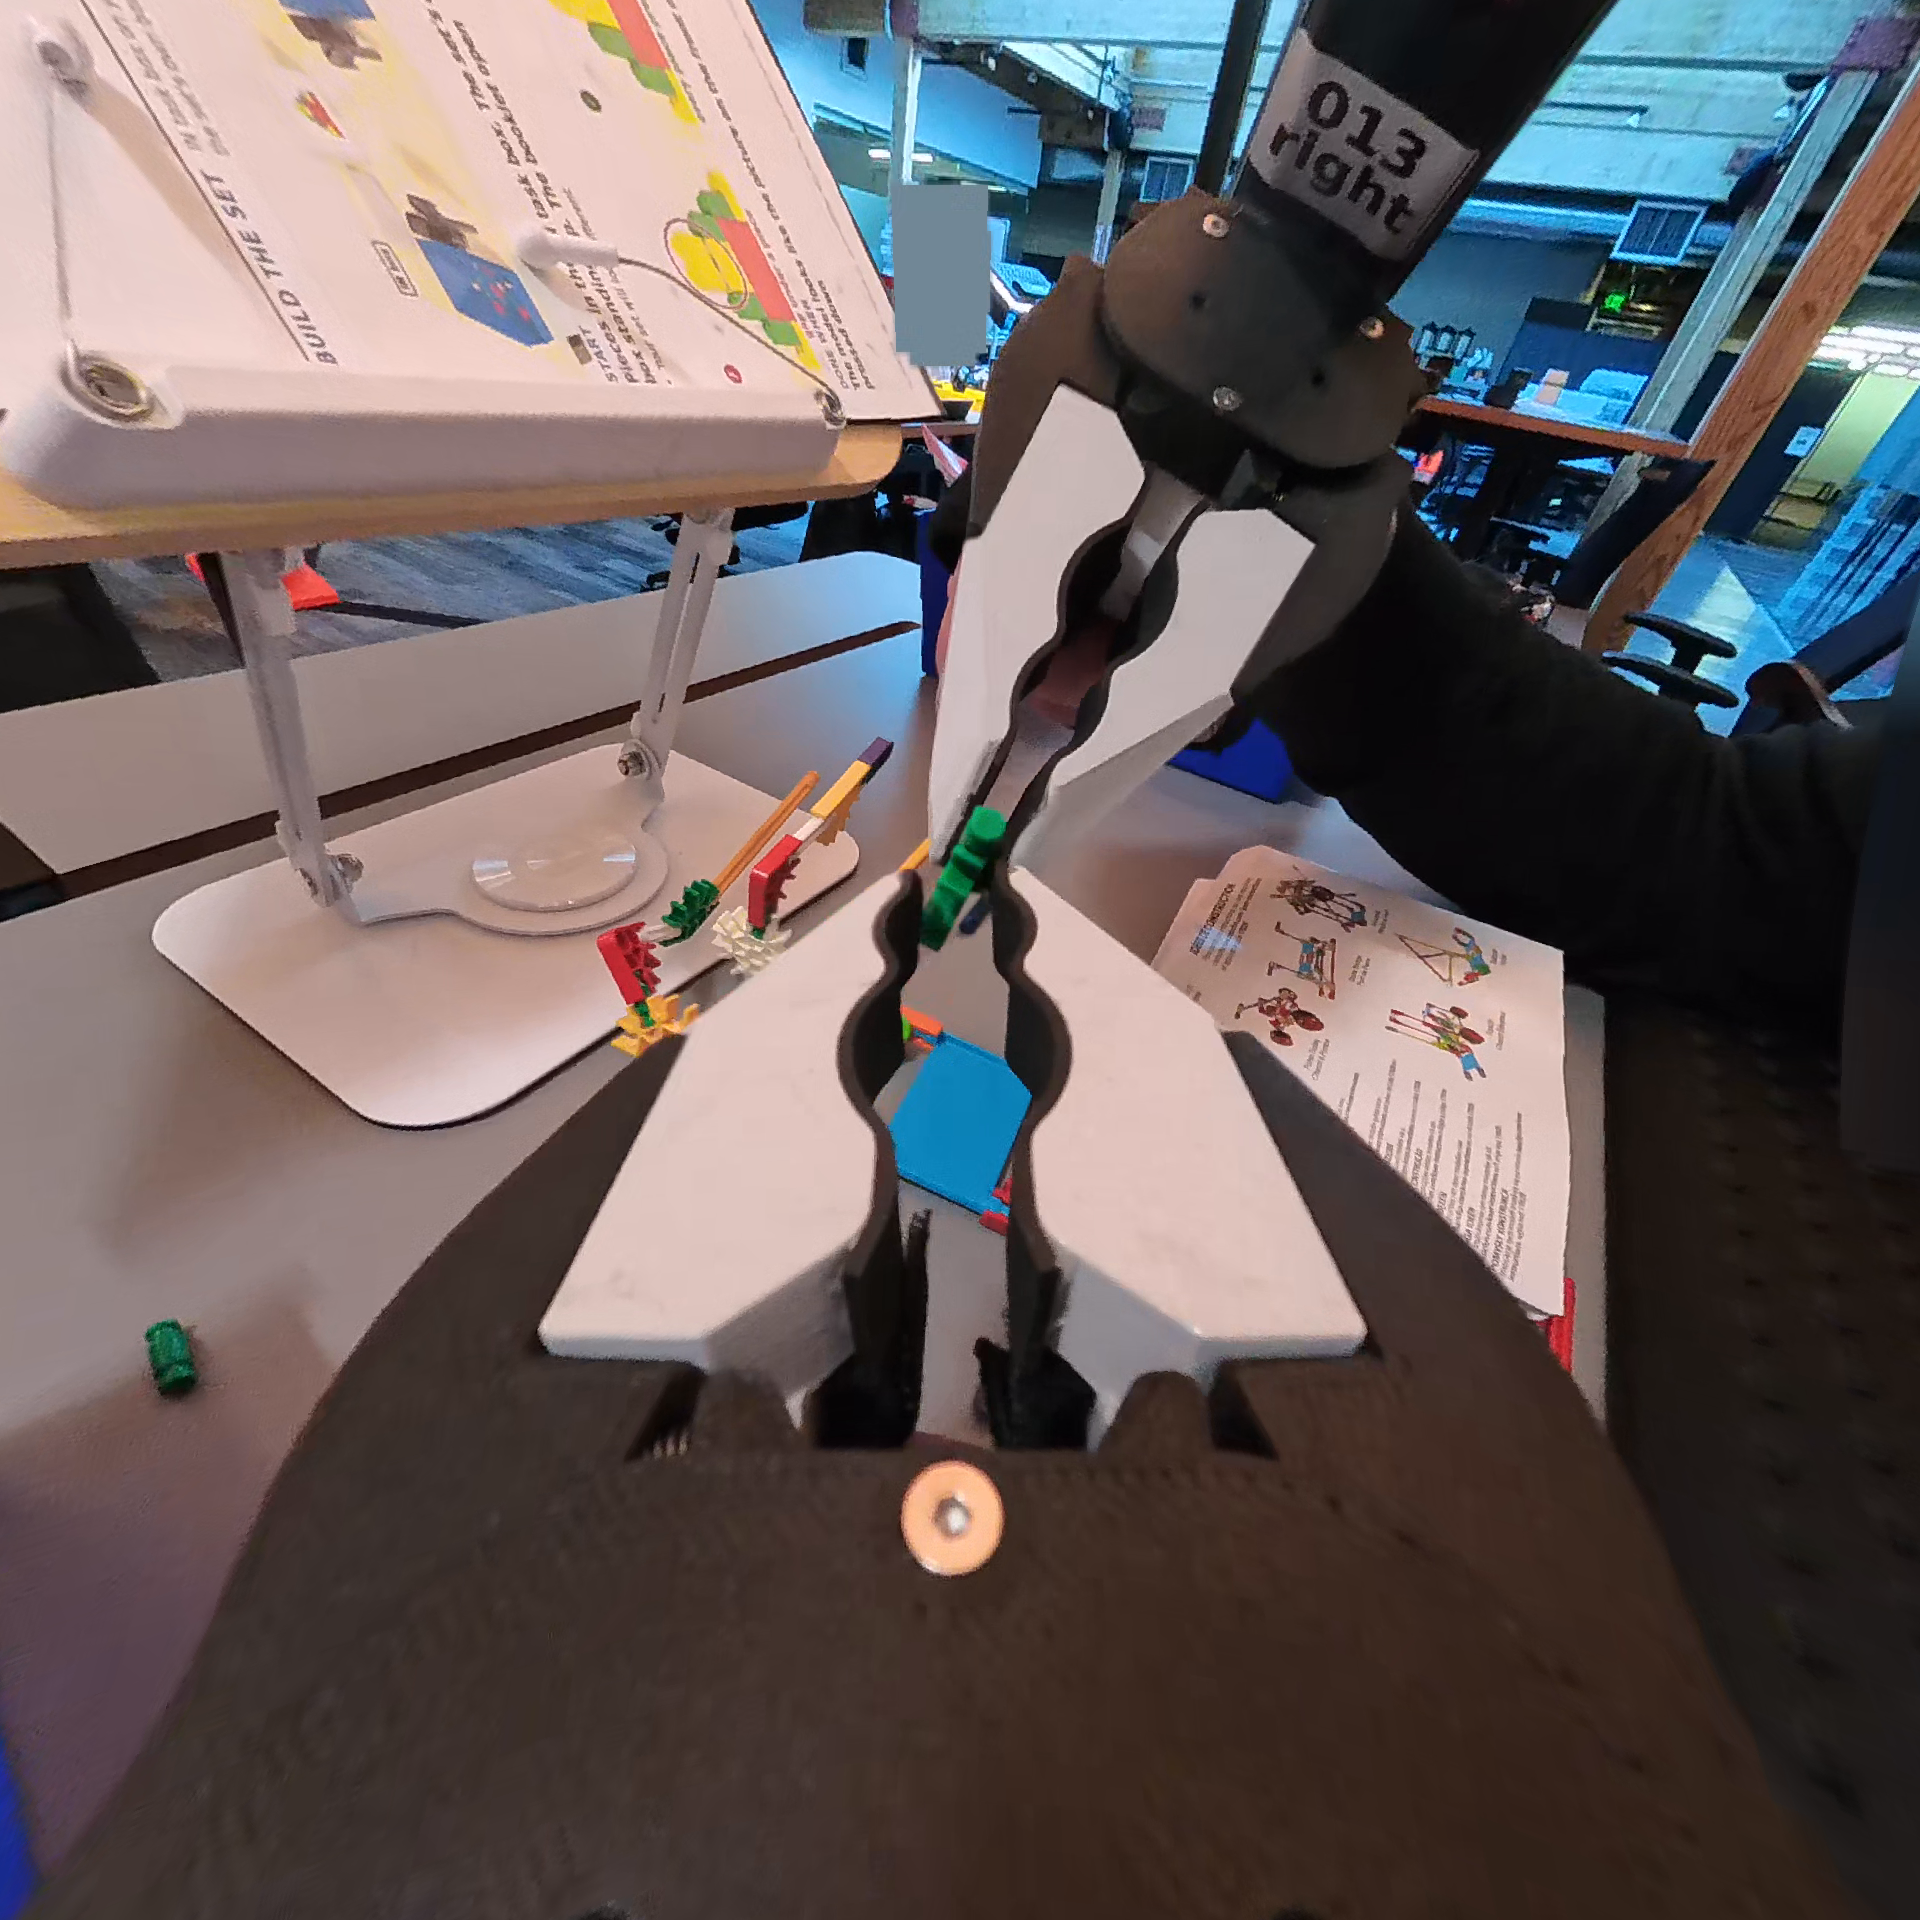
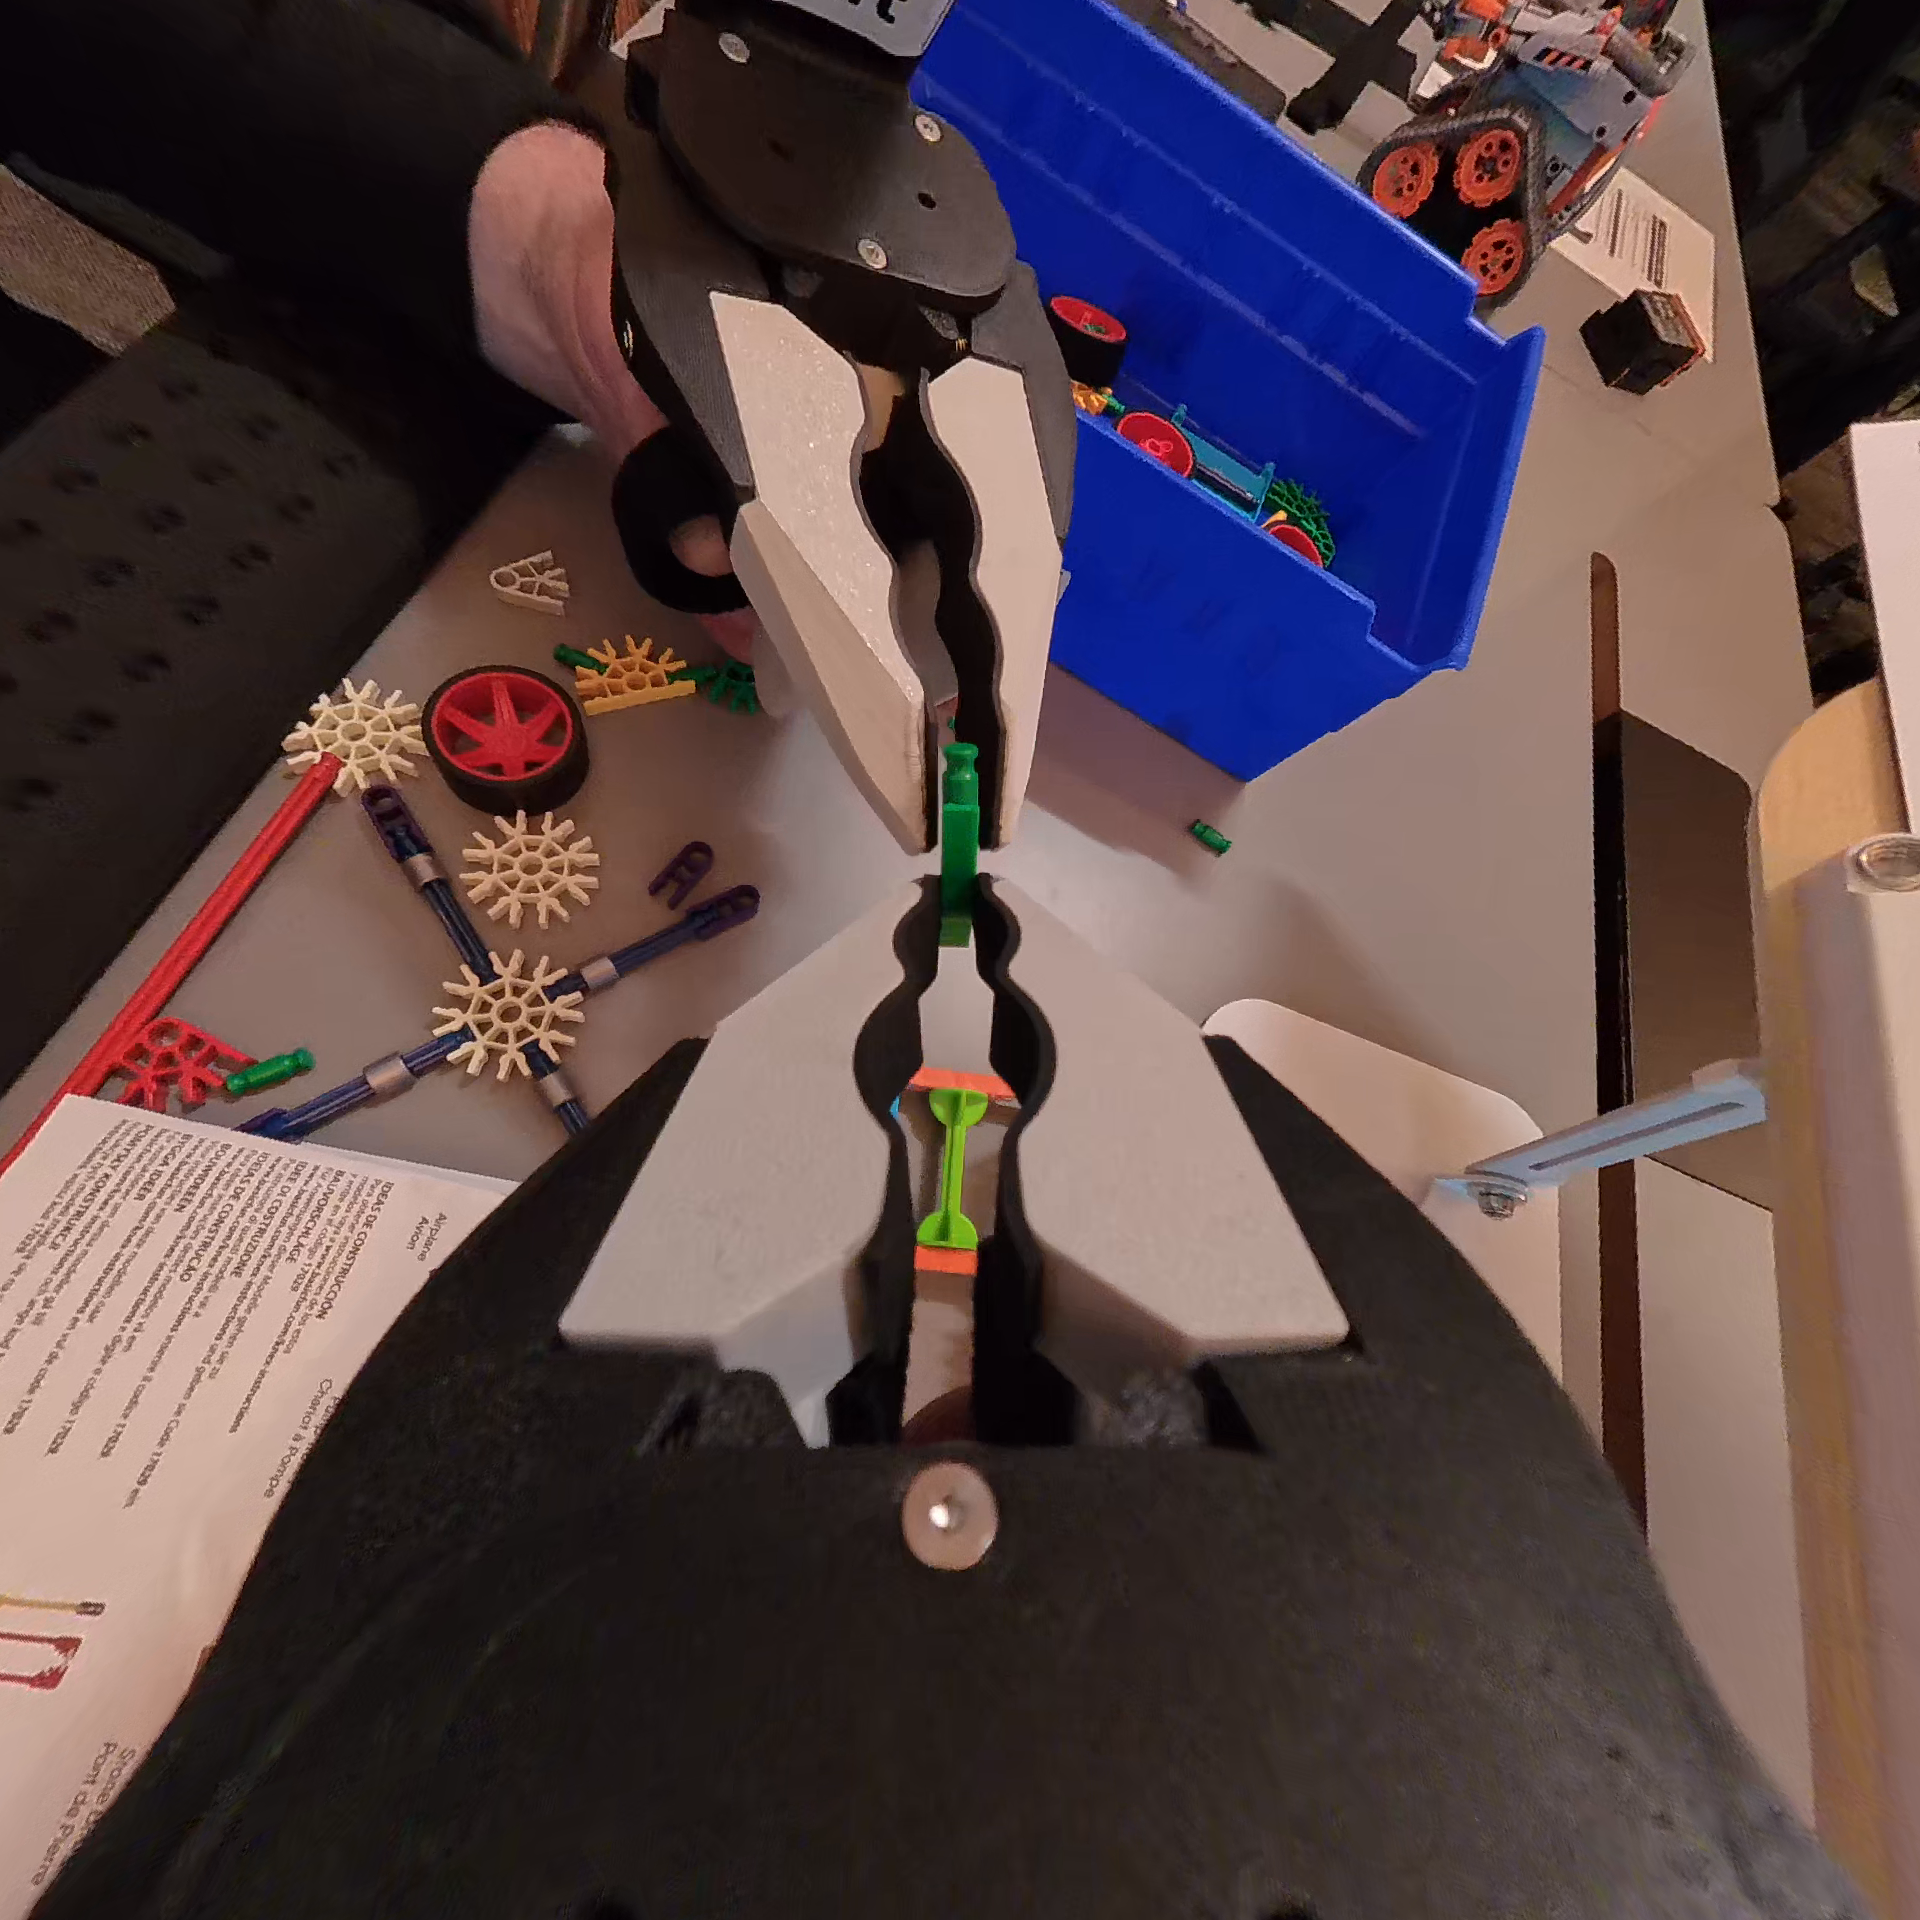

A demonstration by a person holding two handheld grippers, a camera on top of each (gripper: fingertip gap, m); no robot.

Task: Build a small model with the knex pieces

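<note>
Three cream snowflake connectors [image 2: 530, 869], one red wheel [image 2: 505, 738], one blue bin [image 2: 1247, 582].

Open-plan workshop or lab: grey worktable [image 1: 125, 1143], blue parts bin [image 2: 1299, 499], instruction stand [image 1: 416, 436], office chairs [image 1: 1673, 665], exposed timber posts [image 1: 1756, 374].

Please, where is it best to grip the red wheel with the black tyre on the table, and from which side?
Grip the red wheel across its black tyre, coming from above. It lies flat, spokes up, so the round rim is exposed. Set the jaws on its near and far sides, as a white connector crowds its left in this view.
</note>
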